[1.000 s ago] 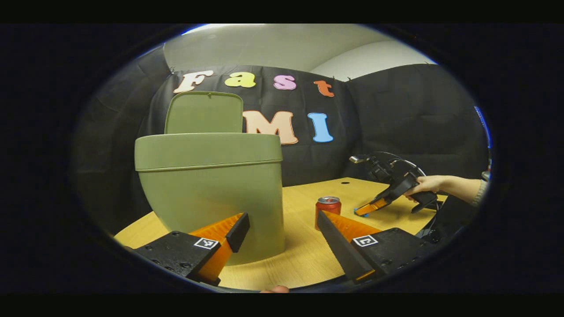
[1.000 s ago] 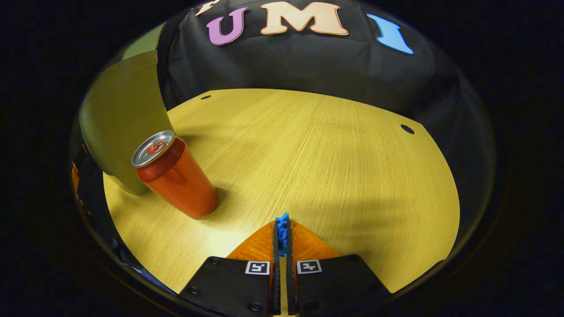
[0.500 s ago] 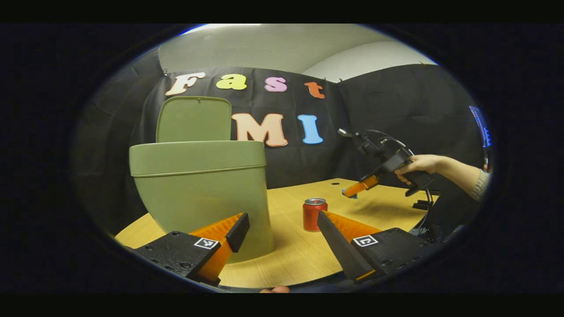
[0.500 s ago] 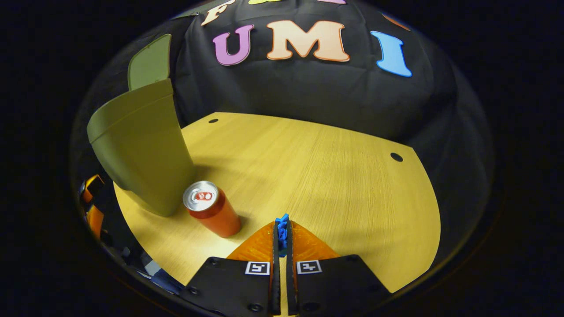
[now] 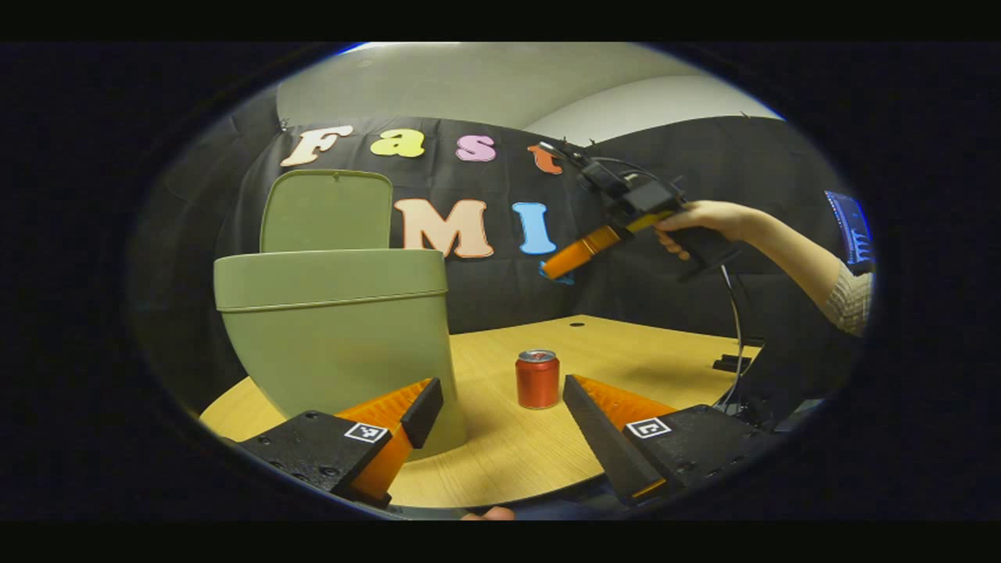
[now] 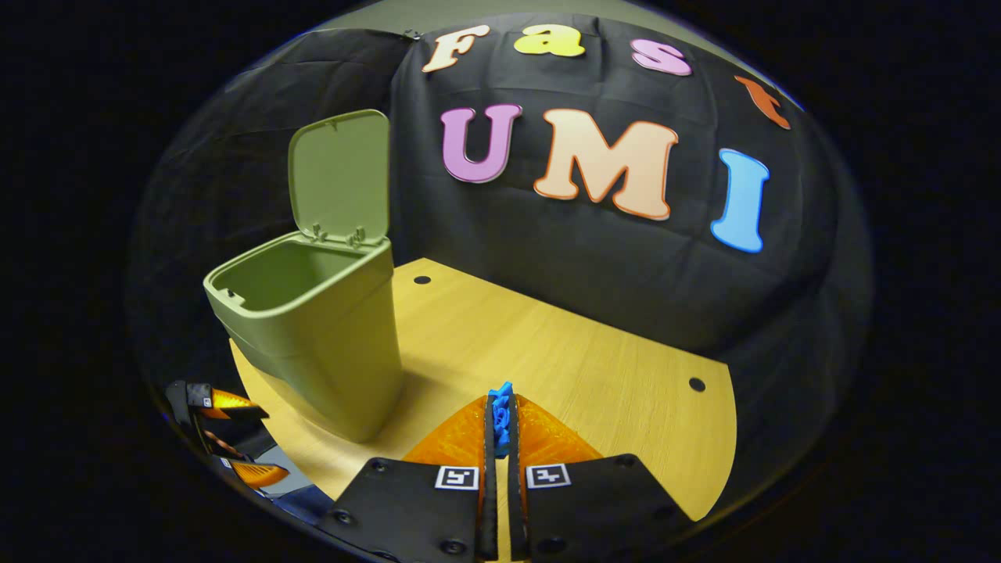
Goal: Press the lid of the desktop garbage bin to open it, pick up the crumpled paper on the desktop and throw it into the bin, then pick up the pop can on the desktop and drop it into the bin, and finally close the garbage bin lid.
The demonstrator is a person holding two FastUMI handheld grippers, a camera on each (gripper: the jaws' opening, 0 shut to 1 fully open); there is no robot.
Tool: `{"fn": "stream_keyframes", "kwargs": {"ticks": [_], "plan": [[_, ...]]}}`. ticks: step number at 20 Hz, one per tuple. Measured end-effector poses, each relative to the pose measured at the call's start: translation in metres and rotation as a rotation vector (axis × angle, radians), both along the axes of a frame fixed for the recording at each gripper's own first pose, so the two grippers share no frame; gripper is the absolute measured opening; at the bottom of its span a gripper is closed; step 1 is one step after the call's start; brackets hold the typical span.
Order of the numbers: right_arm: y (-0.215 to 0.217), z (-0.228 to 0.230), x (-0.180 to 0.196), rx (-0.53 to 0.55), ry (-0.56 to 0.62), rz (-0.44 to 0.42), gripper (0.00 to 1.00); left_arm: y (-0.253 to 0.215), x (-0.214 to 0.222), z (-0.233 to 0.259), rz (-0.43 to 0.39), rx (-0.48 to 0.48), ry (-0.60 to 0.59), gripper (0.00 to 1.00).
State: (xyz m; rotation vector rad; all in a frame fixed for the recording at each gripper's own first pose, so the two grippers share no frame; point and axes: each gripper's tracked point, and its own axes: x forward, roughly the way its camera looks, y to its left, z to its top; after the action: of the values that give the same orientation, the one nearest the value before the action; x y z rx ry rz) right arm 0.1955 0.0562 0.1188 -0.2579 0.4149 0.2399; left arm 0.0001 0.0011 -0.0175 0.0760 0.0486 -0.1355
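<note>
Right claw raised above surface, pinched on small blue scrap, possibly the paper, for dropping into bin, lid up. Left claw wide open, empty, near front edge facing can.

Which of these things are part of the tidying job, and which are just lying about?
Part of the job:
- green bin, its lid up
- red can on the table
- blue scrap pinched in the right gripper
- left gripper, open

Just lying about:
- black cable by the table's edge
- black cloth wall
</note>
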Motion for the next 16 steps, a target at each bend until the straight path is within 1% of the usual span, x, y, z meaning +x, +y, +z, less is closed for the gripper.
{"fn": "stream_keyframes", "kwargs": {"ticks": [5,8,10,12,16], "plan": [[0.086,0.063,0.004,-0.049,-0.088,0.130,0.08,-0.003,0.000,-0.002,-0.010,-0.005,0.010,0.94],[0.147,0.082,0.008,-0.052,-0.123,0.232,0.08,-0.001,0.001,0.000,-0.009,-0.011,0.006,0.94],[0.186,0.081,0.011,-0.035,-0.125,0.300,0.07,-0.001,0.001,-0.001,-0.006,-0.010,0.003,0.94],[0.214,0.072,0.015,-0.032,-0.103,0.346,0.07,-0.002,0.000,0.001,-0.005,-0.010,-0.003,0.94],[0.237,0.047,0.027,-0.057,-0.040,0.380,0.08,-0.001,0.000,0.003,-0.005,-0.013,-0.009,0.94]]}}
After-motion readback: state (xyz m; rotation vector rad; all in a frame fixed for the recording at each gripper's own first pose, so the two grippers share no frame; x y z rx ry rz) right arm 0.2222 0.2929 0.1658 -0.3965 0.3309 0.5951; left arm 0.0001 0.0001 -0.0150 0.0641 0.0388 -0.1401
